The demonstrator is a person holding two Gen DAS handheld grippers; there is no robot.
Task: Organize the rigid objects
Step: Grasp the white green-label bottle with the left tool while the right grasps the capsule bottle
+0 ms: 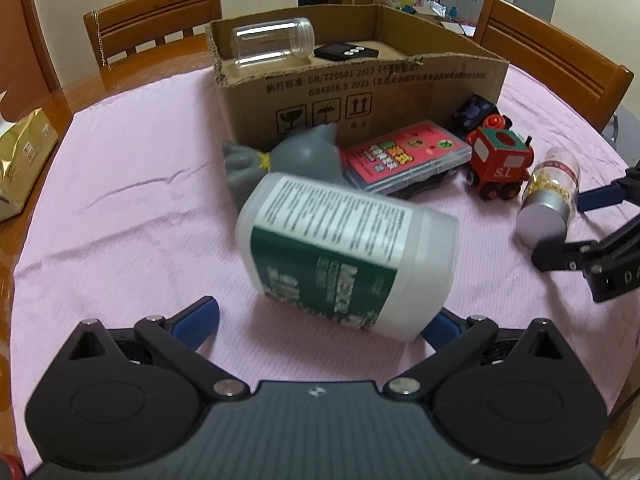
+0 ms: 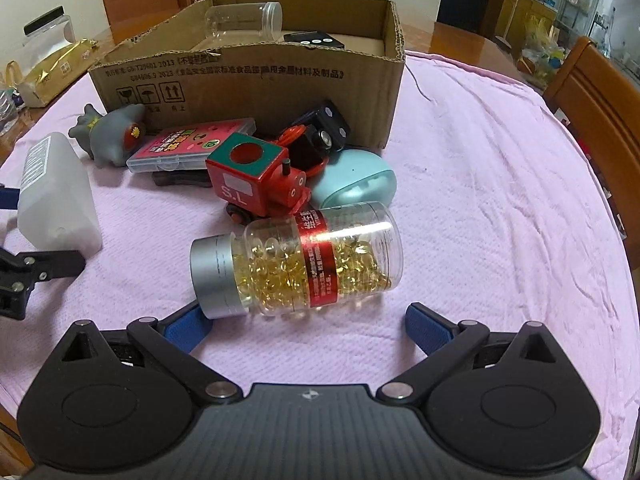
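A white plastic bottle with a green label (image 1: 344, 252) lies tilted on the pink cloth just ahead of my open left gripper (image 1: 320, 320); its lower end reaches between the blue pads. It also shows in the right wrist view (image 2: 56, 196). A clear capsule bottle with a silver cap (image 2: 296, 260) lies on its side just ahead of my open right gripper (image 2: 308, 328); it shows in the left wrist view (image 1: 552, 196) too. A cardboard box (image 1: 360, 92) holds a clear jar (image 1: 272, 42) and a black timer (image 1: 346, 52).
In front of the box lie a grey toy (image 1: 296, 156), a pink card case (image 1: 404, 156), a red toy train (image 1: 500, 160), a black dice block (image 2: 324, 128) and a mint case (image 2: 356, 180). Wooden chairs (image 1: 156, 16) stand behind the table. A gold bag (image 1: 20, 156) lies left.
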